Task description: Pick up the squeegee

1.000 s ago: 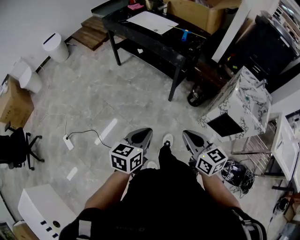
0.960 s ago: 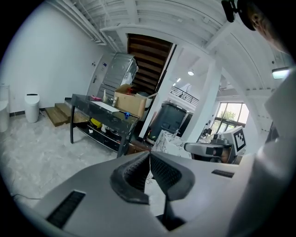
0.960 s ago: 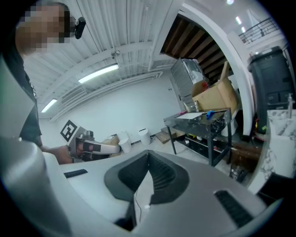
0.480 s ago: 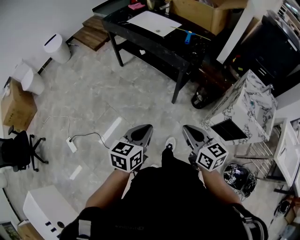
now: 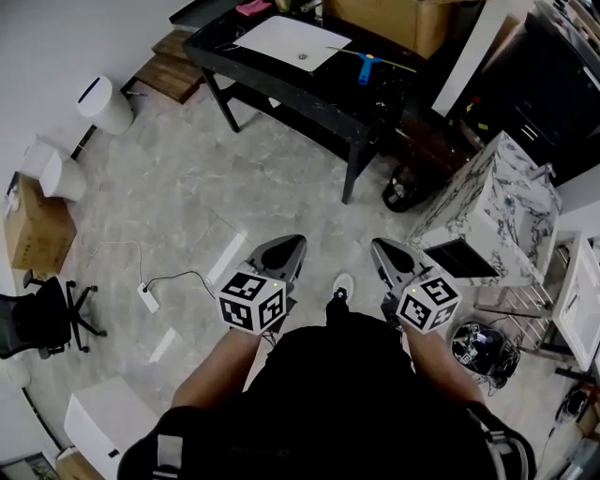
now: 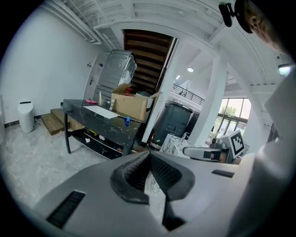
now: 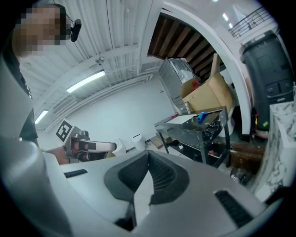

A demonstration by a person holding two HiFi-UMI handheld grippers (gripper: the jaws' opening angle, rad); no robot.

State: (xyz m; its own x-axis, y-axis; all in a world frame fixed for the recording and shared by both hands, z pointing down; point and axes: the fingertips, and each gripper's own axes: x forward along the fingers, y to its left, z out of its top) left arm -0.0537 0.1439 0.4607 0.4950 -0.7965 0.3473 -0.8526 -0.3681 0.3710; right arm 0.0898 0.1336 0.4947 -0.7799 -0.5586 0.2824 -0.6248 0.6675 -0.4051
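On the far black table (image 5: 302,86), just right of a white sheet (image 5: 286,42), lay the blue-handled squeegee (image 5: 365,67), well apart from both grippers. Nearer, over the grey floor (image 5: 178,187), a person held the left gripper (image 5: 284,249) and right gripper (image 5: 384,251) side by side, each with jaws pressed together on nothing.

squeegee (image 5: 366,67): small, blade unclear | cardboard box (image 5: 412,23): cut by top edge

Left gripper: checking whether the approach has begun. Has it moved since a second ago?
Yes: the left gripper has moved forward, closer to the black table.
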